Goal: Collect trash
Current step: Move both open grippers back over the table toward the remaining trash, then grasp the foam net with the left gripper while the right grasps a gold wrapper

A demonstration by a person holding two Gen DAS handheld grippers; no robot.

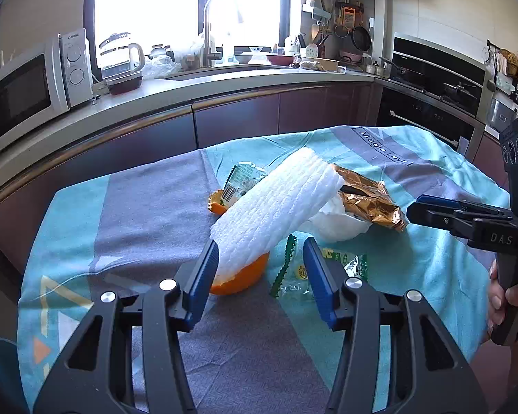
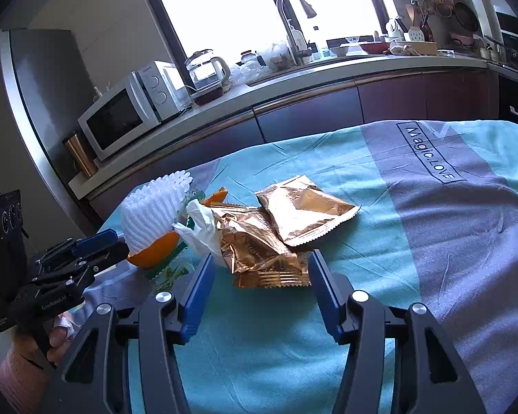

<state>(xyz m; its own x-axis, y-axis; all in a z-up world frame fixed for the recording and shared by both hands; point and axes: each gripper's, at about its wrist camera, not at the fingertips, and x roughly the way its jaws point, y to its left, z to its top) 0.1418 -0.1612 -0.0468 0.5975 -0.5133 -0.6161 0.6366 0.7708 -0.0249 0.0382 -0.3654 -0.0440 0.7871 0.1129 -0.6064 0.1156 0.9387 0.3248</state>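
A heap of trash lies on the cloth-covered table. A white foam fruit net leans over an orange peel. Beside them lie gold foil wrappers, a white plastic bag, a green-edged clear wrapper and a small green carton. My left gripper is open, its fingers either side of the peel and the net's lower end. My right gripper is open just before the crumpled gold wrapper. A second gold wrapper lies flat behind it.
A kitchen counter runs behind the table with a microwave, a kettle and a sink tap. An oven stands at the right. The right half of the cloth carries nothing.
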